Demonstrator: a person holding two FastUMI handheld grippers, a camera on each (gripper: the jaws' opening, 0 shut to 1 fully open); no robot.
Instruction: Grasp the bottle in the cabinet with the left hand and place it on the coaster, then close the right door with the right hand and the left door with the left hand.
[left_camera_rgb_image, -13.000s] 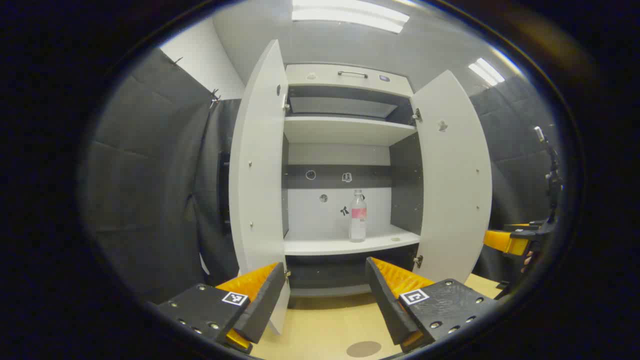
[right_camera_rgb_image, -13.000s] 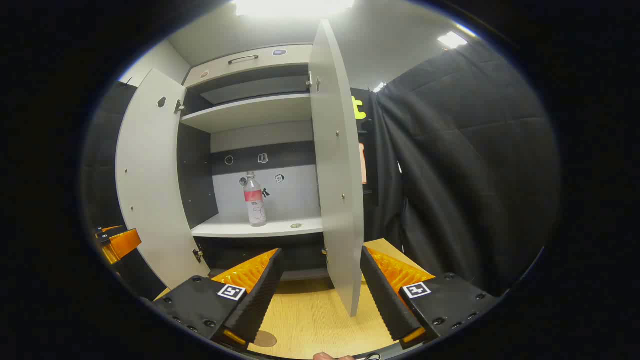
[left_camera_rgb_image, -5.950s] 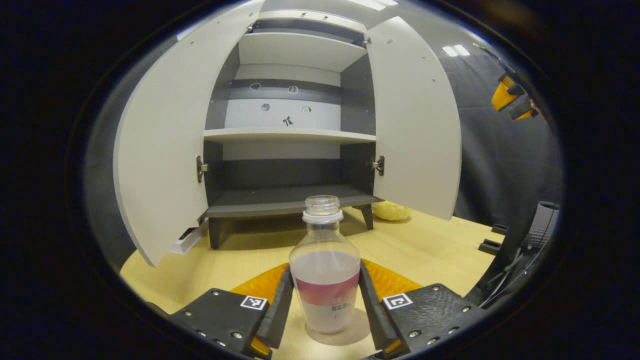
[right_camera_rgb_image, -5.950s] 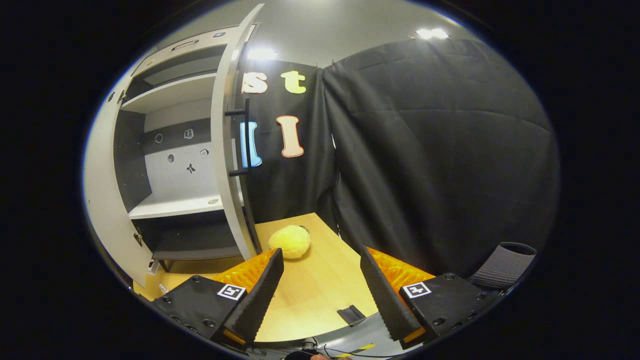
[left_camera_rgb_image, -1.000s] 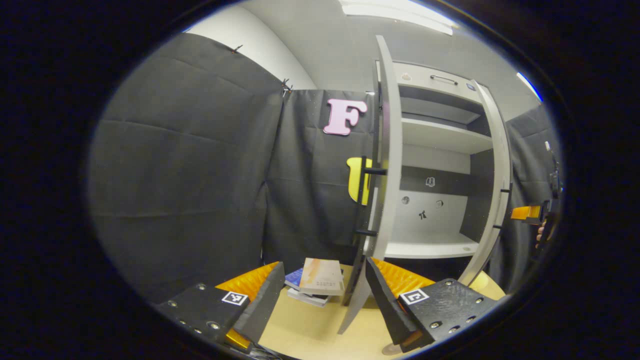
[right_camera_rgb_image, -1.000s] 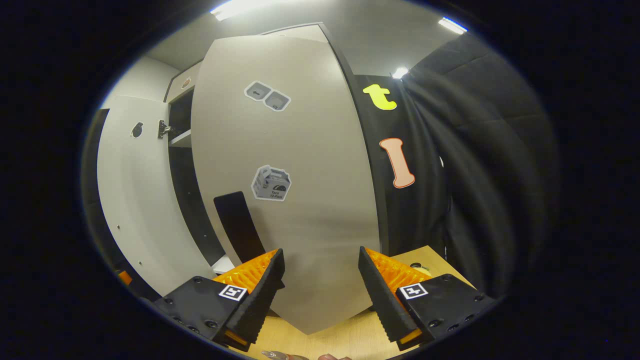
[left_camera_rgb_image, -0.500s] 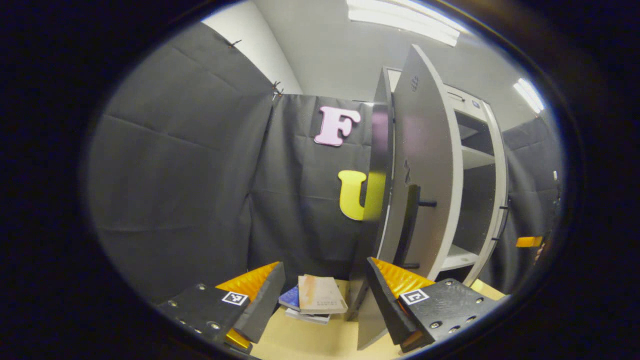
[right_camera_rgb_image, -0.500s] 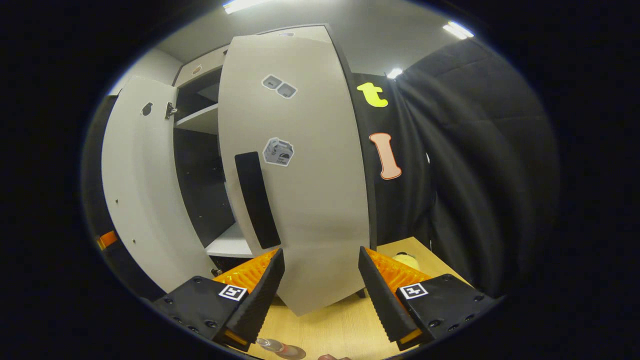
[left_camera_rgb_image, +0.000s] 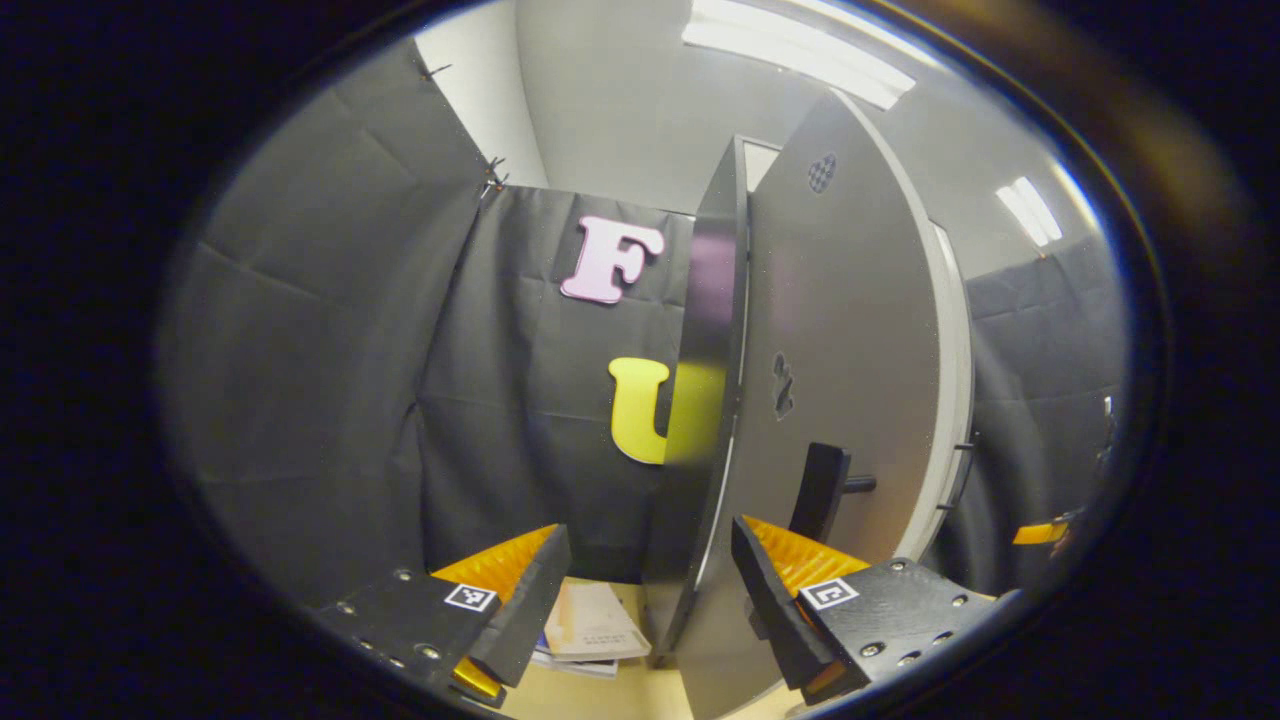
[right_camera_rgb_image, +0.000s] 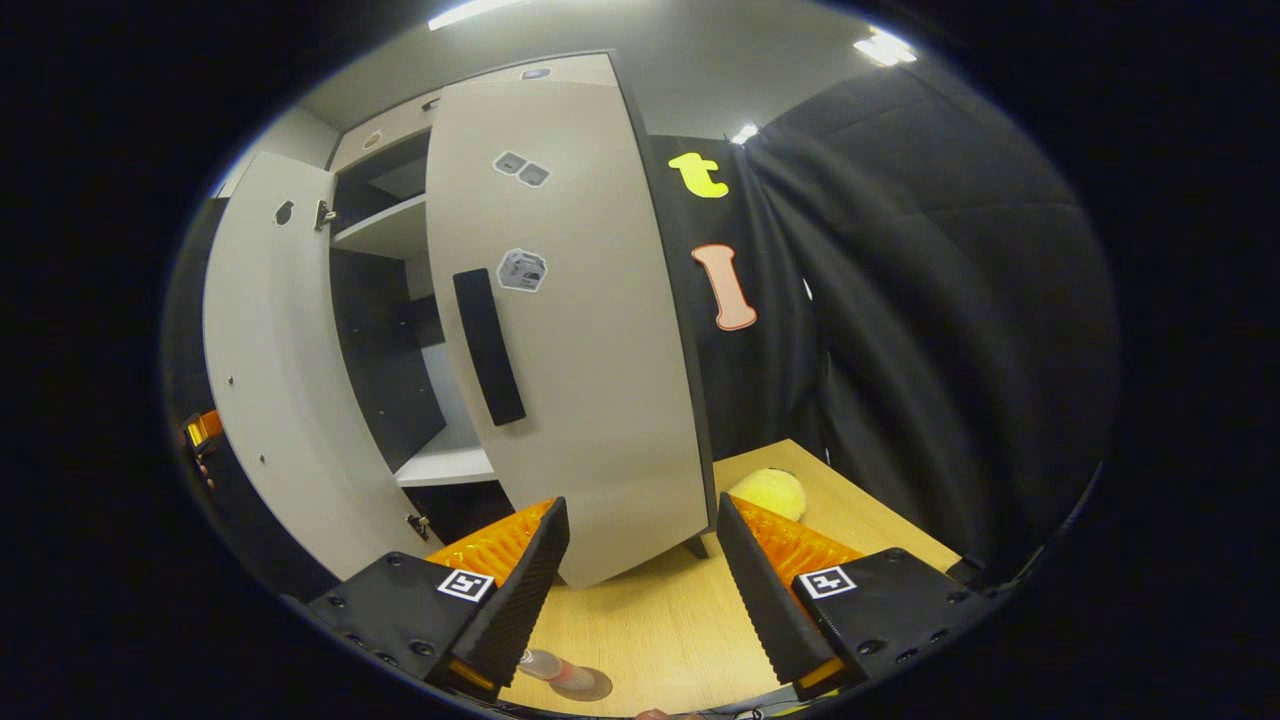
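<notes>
- In the right gripper view, the bottle (right_camera_rgb_image: 548, 668) is seen at the bottom edge of the frame, on the coaster (right_camera_rgb_image: 590, 685), partly hidden behind a finger of the right tool (right_camera_rgb_image: 640, 590).
- The coaster is seen as a dark round patch on the tabletop (right_camera_rgb_image: 650, 620), in front of the cabinet (right_camera_rgb_image: 385, 140).
- The right door (right_camera_rgb_image: 570, 320) is seen at the centre of that view, swung most of the way in; a dark handle (right_camera_rgb_image: 488, 345) and stickers are carried on its face.
- The left door (right_camera_rgb_image: 270, 370) is seen at the left of that view, swung open, with shelves visible in the gap between the doors.
- In the left gripper view, the left door (left_camera_rgb_image: 850, 400) is seen from its outer side at centre right, with its handle (left_camera_rgb_image: 820, 490) just above one finger of the left tool (left_camera_rgb_image: 640, 590).
- Both tools are held wide open, and nothing is gripped by either.
- A yellow plush (right_camera_rgb_image: 768, 492) is seen on the tabletop right of the cabinet.
- Books (left_camera_rgb_image: 590, 635) are seen low in the left gripper view, between the fingers.
</notes>
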